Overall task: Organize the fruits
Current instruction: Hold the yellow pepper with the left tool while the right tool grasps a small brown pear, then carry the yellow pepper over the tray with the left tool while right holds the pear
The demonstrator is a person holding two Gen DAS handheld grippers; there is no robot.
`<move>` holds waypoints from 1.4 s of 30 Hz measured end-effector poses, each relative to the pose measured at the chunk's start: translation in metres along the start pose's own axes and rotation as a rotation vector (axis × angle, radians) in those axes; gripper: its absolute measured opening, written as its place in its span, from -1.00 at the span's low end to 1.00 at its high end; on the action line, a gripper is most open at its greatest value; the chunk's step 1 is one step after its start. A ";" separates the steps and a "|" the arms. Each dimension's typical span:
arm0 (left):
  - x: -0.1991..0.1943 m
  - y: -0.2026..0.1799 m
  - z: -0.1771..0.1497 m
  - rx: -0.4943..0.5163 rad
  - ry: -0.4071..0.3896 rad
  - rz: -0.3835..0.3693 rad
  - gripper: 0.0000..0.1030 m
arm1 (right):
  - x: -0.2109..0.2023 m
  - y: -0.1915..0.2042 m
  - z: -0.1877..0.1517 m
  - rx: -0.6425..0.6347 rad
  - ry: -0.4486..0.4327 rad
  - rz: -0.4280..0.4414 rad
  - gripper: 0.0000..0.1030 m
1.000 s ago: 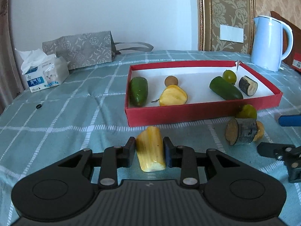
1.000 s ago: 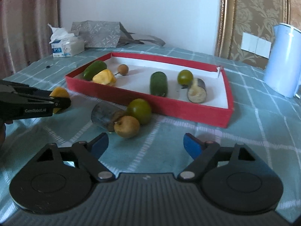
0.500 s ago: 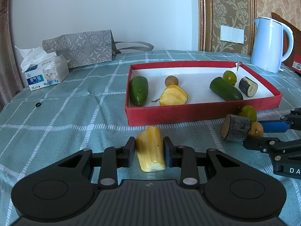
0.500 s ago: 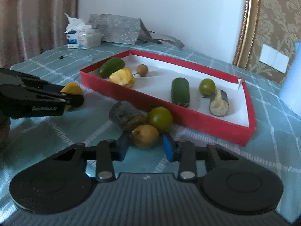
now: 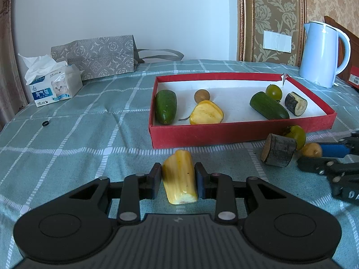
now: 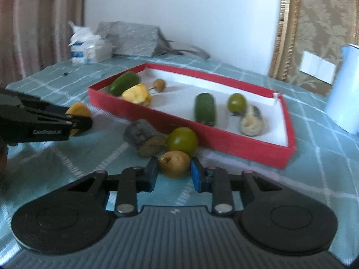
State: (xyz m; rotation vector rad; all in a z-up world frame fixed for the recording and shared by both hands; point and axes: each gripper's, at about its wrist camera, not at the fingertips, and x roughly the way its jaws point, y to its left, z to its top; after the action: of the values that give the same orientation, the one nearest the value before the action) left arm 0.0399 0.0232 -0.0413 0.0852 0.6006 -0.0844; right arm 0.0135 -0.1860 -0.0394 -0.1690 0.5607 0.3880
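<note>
Right gripper (image 6: 174,174) now closed from wide open on small brown fruit (image 6: 174,164) | yellow piece (image 5: 180,178) still pinched by left gripper (image 5: 178,182) | both judged ready for red box (image 5: 242,132)

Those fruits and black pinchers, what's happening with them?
A person is sorting fruit into the red box. The left gripper is shut on a yellow fruit piece, and the right gripper is shut on a small brown fruit. Neither is in the box yet. A green fruit also waits outside.
</note>
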 end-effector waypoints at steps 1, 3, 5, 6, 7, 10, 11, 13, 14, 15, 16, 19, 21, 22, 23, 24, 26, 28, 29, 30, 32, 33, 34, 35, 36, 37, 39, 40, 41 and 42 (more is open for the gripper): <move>0.000 0.000 0.000 0.000 0.000 0.000 -0.40 | -0.002 -0.003 -0.001 0.014 -0.001 -0.014 -0.45; 0.000 0.000 0.000 0.000 0.000 0.001 -0.39 | -0.005 -0.012 -0.003 0.052 -0.008 -0.059 -0.44; 0.000 0.000 0.000 -0.001 0.000 0.000 -0.39 | -0.005 -0.018 -0.004 0.076 -0.002 -0.096 -0.44; 0.000 -0.001 0.000 -0.001 0.000 0.000 -0.39 | -0.005 -0.021 -0.005 0.088 0.003 -0.109 -0.44; 0.000 -0.001 0.000 -0.001 0.000 0.001 -0.39 | -0.005 -0.024 -0.005 0.104 0.005 -0.119 -0.44; 0.000 -0.001 0.000 -0.001 0.000 0.000 -0.39 | -0.003 -0.029 -0.006 0.119 0.015 -0.144 -0.44; 0.000 -0.001 0.000 -0.001 0.000 0.001 -0.39 | -0.002 -0.031 -0.006 0.125 0.019 -0.145 -0.44; 0.000 -0.001 0.000 -0.001 0.000 0.002 -0.39 | 0.000 -0.032 -0.006 0.129 0.027 -0.145 -0.44; 0.000 -0.001 0.000 -0.002 0.000 0.001 -0.39 | -0.002 -0.031 -0.007 0.130 0.023 -0.148 -0.44; 0.000 -0.001 0.000 -0.001 0.000 0.001 -0.39 | -0.002 -0.031 -0.007 0.131 0.020 -0.148 -0.44; 0.000 -0.001 0.000 0.000 0.000 0.002 -0.39 | -0.002 -0.031 -0.007 0.131 0.024 -0.146 -0.44; 0.000 -0.001 0.000 -0.003 0.001 0.003 -0.40 | -0.001 -0.031 -0.007 0.132 0.024 -0.147 -0.44; -0.001 0.001 0.001 -0.017 -0.001 -0.004 -0.40 | -0.002 -0.032 -0.007 0.135 0.020 -0.147 -0.44; -0.002 0.002 0.001 -0.025 -0.003 -0.008 -0.40 | -0.001 -0.032 -0.007 0.136 0.021 -0.146 -0.44; -0.002 0.003 0.002 -0.033 -0.006 -0.009 -0.40 | -0.002 -0.032 -0.007 0.136 0.022 -0.145 -0.44; -0.003 0.004 0.002 -0.040 -0.011 -0.006 -0.40 | -0.002 -0.032 -0.007 0.136 0.021 -0.146 -0.44; -0.005 0.006 0.003 -0.052 -0.022 -0.005 -0.40 | -0.002 -0.032 -0.007 0.137 0.020 -0.147 -0.44; -0.006 0.007 0.003 -0.060 -0.025 -0.009 -0.40 | -0.003 -0.031 -0.007 0.136 0.018 -0.149 -0.44; -0.006 0.007 0.004 -0.060 -0.025 -0.009 -0.40 | -0.003 -0.031 -0.007 0.135 0.017 -0.149 -0.44; -0.007 0.006 0.004 -0.061 -0.026 -0.008 -0.40 | -0.002 -0.031 -0.007 0.132 0.019 -0.149 -0.44; -0.008 0.005 0.005 -0.056 -0.031 -0.009 -0.40 | -0.001 -0.030 -0.007 0.129 0.028 -0.149 -0.44; -0.008 0.003 0.005 -0.051 -0.034 -0.007 -0.40 | -0.001 -0.030 -0.007 0.129 0.028 -0.149 -0.44; -0.008 0.001 0.006 -0.042 -0.036 -0.003 -0.40 | -0.001 -0.030 -0.007 0.129 0.028 -0.149 -0.44; -0.008 -0.001 0.007 -0.034 -0.037 -0.001 -0.40 | 0.000 -0.030 -0.006 0.129 0.030 -0.149 -0.44; -0.008 -0.003 0.007 -0.028 -0.039 -0.001 -0.40 | 0.000 -0.030 -0.006 0.128 0.031 -0.150 -0.44; -0.008 -0.004 0.008 -0.028 -0.038 -0.004 -0.40 | -0.001 -0.030 -0.007 0.128 0.028 -0.150 -0.44; -0.009 -0.007 0.012 -0.027 -0.042 -0.020 -0.40 | 0.000 -0.030 -0.007 0.126 0.029 -0.151 -0.44; -0.009 -0.008 0.014 -0.025 -0.046 -0.025 -0.40 | 0.000 -0.030 -0.007 0.126 0.029 -0.151 -0.44; -0.009 -0.011 0.018 -0.019 -0.052 -0.032 -0.40 | 0.000 -0.030 -0.007 0.126 0.029 -0.151 -0.44; -0.009 -0.013 0.022 -0.013 -0.056 -0.039 -0.40 | 0.000 -0.030 -0.007 0.126 0.029 -0.151 -0.44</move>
State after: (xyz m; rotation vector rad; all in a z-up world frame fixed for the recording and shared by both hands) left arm 0.0438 0.0086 -0.0191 0.0590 0.5470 -0.1200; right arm 0.0227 -0.2153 -0.0435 -0.0948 0.5957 0.2034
